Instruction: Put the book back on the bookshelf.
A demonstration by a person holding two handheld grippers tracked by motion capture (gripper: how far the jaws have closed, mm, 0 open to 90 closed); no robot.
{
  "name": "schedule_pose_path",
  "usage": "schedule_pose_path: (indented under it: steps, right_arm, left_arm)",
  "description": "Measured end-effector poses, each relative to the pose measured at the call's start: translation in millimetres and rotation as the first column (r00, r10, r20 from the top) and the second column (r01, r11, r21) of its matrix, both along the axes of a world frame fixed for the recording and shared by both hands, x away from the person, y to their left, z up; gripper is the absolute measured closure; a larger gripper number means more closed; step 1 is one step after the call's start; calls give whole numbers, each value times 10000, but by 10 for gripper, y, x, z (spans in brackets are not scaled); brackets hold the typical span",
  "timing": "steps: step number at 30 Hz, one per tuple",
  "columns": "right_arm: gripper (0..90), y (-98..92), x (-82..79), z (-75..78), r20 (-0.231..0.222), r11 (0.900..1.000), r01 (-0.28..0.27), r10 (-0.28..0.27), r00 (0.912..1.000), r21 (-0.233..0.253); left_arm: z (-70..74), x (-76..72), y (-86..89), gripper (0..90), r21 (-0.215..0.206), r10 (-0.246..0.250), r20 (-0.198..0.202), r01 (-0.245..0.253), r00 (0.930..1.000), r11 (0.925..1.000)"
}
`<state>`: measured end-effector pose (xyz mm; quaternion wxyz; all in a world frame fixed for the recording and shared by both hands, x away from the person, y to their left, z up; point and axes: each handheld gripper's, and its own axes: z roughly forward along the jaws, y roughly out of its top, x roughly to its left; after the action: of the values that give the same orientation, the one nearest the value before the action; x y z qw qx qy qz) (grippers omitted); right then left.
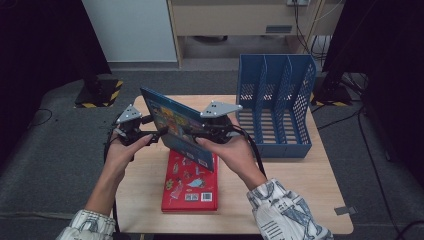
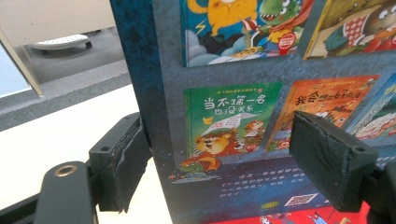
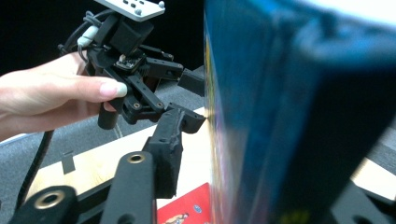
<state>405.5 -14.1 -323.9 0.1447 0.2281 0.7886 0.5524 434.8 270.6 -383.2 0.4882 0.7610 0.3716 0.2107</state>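
A blue picture book (image 1: pixel 175 125) stands tilted on its lower edge over a red book (image 1: pixel 192 190) that lies flat on the wooden table (image 1: pixel 300 190). My right gripper (image 1: pixel 196 134) is shut on the blue book's near edge (image 3: pixel 289 116); its far jaw is hidden behind the book. My left gripper (image 1: pixel 157 133) is open at the book's left side. In the left gripper view its jaws (image 2: pixel 224 158) stand wide apart in front of the cover (image 2: pixel 233 116), one beside the spine. The right gripper view shows the left gripper (image 3: pixel 196 100) with its tips at the cover.
A blue three-slot file rack (image 1: pixel 275 110) stands at the back right of the table, slots facing the person. A small piece of grey tape (image 1: pixel 345 210) lies near the right front corner. Dark stands and cables sit on the floor around the table.
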Motion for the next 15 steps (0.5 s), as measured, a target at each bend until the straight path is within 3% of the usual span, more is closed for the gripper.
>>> schedule_pose_path:
  steps: [15]
  right_arm:
    - [626, 3, 14, 55, 206, 9995, -27, 21, 9998, 310]
  left_arm:
    - [-33, 0, -28, 172, 70, 41, -31, -41, 10000, 10000]
